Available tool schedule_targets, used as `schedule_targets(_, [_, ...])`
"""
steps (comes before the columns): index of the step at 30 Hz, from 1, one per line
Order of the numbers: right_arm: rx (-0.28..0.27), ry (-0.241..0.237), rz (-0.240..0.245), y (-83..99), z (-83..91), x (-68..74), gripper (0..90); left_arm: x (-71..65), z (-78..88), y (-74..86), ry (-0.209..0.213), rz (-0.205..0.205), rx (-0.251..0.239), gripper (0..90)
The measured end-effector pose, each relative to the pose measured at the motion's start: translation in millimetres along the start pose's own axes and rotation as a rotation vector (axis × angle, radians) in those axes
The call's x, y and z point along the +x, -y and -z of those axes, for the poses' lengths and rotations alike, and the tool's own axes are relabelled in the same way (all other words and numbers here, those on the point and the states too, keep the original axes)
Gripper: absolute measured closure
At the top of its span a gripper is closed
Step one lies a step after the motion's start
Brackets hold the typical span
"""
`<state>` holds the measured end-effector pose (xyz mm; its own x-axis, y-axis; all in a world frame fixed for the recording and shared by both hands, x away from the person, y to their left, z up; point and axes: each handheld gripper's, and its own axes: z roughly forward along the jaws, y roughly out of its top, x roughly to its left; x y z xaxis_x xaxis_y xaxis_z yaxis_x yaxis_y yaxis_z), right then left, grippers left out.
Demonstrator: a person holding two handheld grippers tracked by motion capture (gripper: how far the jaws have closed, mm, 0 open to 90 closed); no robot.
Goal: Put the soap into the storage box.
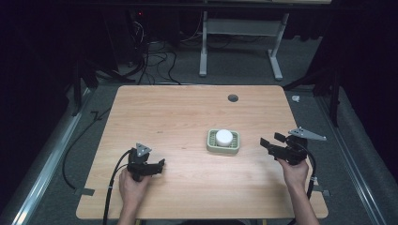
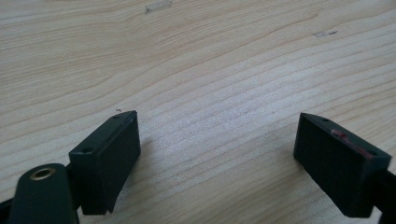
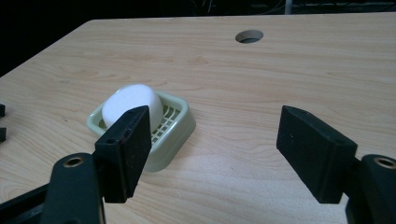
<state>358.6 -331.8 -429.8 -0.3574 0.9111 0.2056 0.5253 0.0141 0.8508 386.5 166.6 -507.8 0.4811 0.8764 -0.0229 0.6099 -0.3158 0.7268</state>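
Observation:
A pale green soap dish sits right of the middle of the wooden table, with a white bar of soap lying in it. My right gripper is held just right of the dish, open and empty, its jaws pointing left toward it. In the right gripper view the soap and dish lie ahead, partly behind the left jaw of the right gripper. My left gripper rests near the front left, open; in the left gripper view, bare wood shows between the jaws of the left gripper.
A round cable hole lies near the table's far edge, and the same cable hole is seen in the right gripper view. Cables trail off the front left of the table. A white desk frame stands on the floor beyond.

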Motion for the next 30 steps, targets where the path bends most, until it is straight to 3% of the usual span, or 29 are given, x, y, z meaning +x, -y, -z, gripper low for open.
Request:
schedule_targets(18, [0.021, 0.01, -0.051, 24.0, -0.1, -7.0, 27.3, 0.0, 0.0, 0.0, -0.001, -0.001, 0.0, 15.1])
schedule_targets(30, [0.068, 0.016, -0.038, 38.5, -9.6, -1.5, 27.4, 0.0, 0.0, 0.0, -0.001, -0.001, 0.0, 15.1])
